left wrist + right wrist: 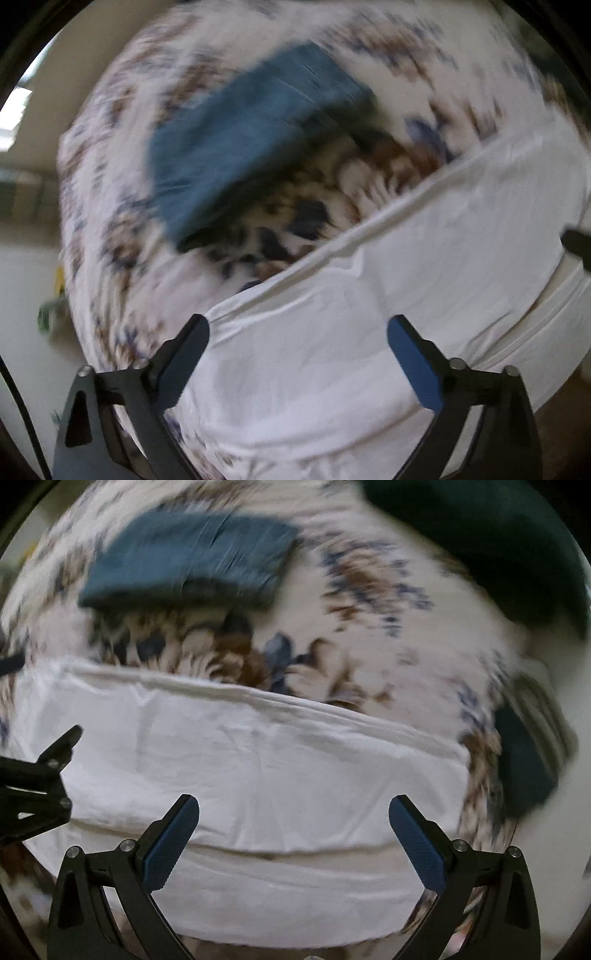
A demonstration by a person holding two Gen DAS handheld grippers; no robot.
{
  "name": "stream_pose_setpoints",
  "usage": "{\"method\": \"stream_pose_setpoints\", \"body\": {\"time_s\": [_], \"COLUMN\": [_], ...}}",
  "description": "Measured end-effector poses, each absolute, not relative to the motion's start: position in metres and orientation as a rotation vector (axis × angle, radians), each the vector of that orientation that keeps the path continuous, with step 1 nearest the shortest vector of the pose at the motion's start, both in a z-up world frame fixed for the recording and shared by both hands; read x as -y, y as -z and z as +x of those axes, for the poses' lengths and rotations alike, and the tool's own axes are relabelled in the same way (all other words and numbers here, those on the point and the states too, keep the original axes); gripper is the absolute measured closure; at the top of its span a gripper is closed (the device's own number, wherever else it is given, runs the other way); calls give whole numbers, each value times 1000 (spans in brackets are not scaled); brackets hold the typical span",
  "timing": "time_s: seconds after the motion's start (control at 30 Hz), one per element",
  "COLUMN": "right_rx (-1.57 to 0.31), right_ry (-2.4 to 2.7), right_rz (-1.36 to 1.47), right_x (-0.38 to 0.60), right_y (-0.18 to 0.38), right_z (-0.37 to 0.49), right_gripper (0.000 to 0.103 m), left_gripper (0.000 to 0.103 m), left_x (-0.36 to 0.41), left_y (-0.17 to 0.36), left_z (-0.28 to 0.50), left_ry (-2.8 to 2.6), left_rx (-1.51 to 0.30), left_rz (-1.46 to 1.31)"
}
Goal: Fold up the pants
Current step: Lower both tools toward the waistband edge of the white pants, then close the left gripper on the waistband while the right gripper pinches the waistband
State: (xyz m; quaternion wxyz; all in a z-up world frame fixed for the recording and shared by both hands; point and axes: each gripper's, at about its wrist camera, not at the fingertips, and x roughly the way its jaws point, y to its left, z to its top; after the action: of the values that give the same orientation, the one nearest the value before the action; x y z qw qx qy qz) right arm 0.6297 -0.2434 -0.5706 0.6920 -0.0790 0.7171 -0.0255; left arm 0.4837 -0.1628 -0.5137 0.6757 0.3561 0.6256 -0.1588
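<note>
Pants (pixel 258 775), white and seemingly already folded once though blur hides detail, lie on the flowered bedspread (pixel 369 590), long axis crosswise just ahead of both grippers. Right gripper (pixel 293 834) and left gripper (pixel 298 354) gape wide, empty, about equally near.

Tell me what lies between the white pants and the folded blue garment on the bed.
Only a bare strip of the floral bedspread separates the white pants from the folded blue garment; nothing rests on it. The right wrist view shows this best.

Right hand-held gripper (pixel 293 812) spread wide above white pants (pixel 258 760).
</note>
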Motion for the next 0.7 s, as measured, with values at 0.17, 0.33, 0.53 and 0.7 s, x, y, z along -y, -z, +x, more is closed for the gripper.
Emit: {"method": "stream_pose_setpoints", "body": {"time_s": [0.17,0.33,0.53,0.7], "right_rx": [-1686,-1748,-1803,-1784], "right_ry": [-81,-192,-321,-405], "right_rz": [-332,-460,-473,-435], "right_x": [228,223,229,233], "right_y": [642,704,743,738], "right_z": [662,687,703,712], "right_gripper": [0,3,4,32], "left_gripper": [23,23,23,47], "left_x": [169,157,141,139], "left_y": [574,616,625,622], "left_z": [500,524,551,565], "left_ry": [460,527,591,628], "left_rx": [-1509,-1600,-1612,-1593], "left_rz": [878,849,735,672]}}
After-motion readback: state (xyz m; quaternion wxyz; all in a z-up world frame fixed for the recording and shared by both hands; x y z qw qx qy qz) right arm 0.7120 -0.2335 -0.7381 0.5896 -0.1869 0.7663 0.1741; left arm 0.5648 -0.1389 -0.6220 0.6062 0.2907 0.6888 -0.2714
